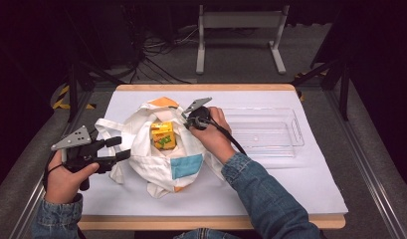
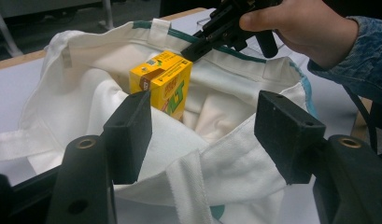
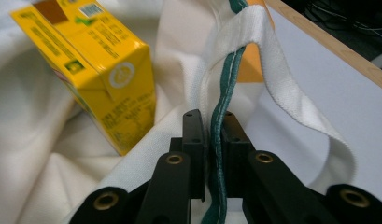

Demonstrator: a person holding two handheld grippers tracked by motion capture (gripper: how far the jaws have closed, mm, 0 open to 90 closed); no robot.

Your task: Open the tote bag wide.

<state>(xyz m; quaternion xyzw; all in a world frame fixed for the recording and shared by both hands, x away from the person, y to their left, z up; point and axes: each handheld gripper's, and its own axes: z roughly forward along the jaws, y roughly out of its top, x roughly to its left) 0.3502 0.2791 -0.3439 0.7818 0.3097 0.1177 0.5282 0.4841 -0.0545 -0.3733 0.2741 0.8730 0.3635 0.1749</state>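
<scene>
tote bag [image 1: 161,149] of white cloth lies open on the white table cover [image 1: 270,184], near the middle and a little to the left. the right gripper [image 3: 211,154] has its jaws pressed together on the bag's green-edged rim [image 3: 226,88], with the cloth pinched between them on the far side of the opening; in the high view this gripper [image 1: 190,119] sits at the bag's upper right edge, held by the right hand [image 1: 213,134]. a white strap handle [image 3: 291,93] loops up just beside the pinched rim. the left gripper [image 2: 202,135] has its jaws spread wide, and the near rim of the bag lies between them; whether they touch the cloth i cannot tell. from above it [image 1: 119,149] is at the bag's left side, in the left hand [image 1: 66,177]. inside the bag a yellow carton [image 2: 163,81] stands upright against the cloth. a clear plastic tray [image 1: 285,144] rests on the cover to the right of the bag, apart from it.
</scene>
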